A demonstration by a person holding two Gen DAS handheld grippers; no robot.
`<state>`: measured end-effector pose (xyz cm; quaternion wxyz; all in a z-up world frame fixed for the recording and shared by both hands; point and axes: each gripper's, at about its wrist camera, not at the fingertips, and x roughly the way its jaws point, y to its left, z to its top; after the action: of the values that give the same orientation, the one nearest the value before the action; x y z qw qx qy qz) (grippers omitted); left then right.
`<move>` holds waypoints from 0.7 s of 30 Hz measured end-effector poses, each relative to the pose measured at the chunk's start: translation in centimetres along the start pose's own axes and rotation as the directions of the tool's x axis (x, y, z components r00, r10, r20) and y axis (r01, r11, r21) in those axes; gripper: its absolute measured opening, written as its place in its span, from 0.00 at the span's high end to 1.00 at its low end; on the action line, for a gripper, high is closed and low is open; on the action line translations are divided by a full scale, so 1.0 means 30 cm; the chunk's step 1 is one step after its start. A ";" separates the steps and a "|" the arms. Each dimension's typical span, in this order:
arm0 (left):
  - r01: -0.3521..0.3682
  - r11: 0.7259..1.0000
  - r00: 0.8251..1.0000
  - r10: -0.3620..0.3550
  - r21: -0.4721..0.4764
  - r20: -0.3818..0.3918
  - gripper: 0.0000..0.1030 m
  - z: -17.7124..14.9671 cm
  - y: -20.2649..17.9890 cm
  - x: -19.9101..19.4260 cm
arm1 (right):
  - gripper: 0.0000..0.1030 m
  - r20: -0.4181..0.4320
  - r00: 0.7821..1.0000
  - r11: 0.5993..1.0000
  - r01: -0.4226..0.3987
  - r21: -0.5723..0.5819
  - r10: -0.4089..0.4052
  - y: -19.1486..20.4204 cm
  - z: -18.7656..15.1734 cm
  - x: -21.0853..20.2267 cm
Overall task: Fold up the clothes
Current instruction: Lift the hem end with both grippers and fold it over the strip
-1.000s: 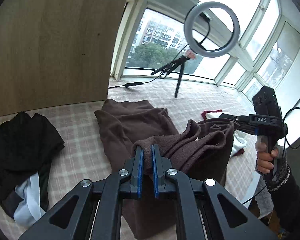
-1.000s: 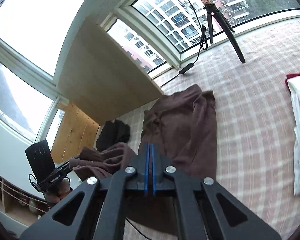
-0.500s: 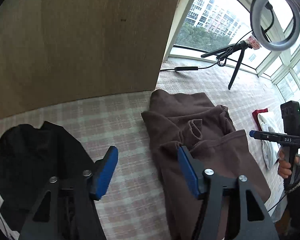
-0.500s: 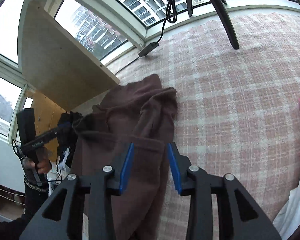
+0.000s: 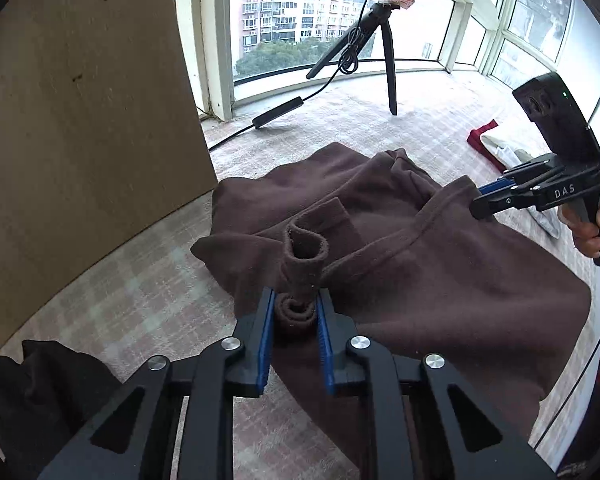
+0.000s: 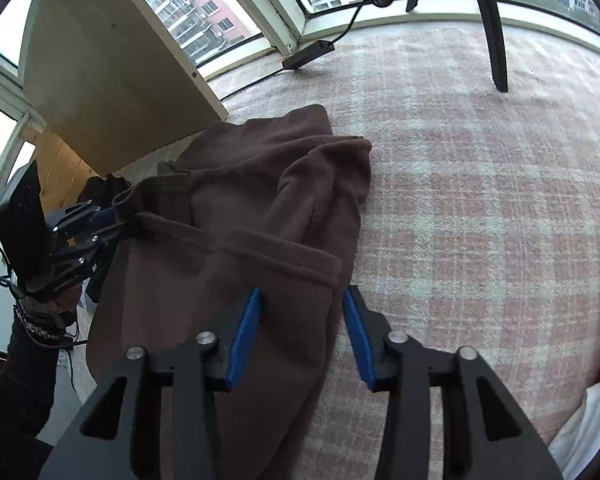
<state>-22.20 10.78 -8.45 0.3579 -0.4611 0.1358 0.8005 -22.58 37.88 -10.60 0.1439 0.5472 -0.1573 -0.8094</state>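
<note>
Now the fuzzy brown fleece sweater (image 5: 440,264) lies rumpled on the checked worktop (image 6: 480,208); left claw (image 5: 294,320) pinches its rolled cuff, right claw (image 6: 300,320) spread over its near hem.

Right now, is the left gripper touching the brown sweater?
Touching. In the left wrist view, the left gripper has its blue pads pressed against a rolled bunch of the brown sweater, with no gap on either side.
</note>
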 end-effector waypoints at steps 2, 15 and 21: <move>0.038 0.999 0.999 -0.038 -0.006 -0.009 0.84 0.008 0.001 -0.040 | 0.85 0.034 0.998 0.996 0.061 -0.057 -0.059 0.043 -0.006 -0.043; -0.013 0.991 0.984 -0.011 -0.133 -0.178 0.65 0.127 0.251 0.150 | 0.86 0.083 0.994 0.984 0.082 -0.159 -0.069 -0.020 0.250 0.089; 0.014 0.987 0.995 -0.030 -0.159 -0.095 0.42 0.059 0.234 0.023 | 0.70 0.100 0.992 0.988 0.090 -0.122 -0.078 -0.030 0.232 0.063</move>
<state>-28.45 7.11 -8.87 0.3220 -0.5279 0.0838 0.7814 -29.78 38.60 -10.11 0.1361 0.5040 -0.0892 -0.8483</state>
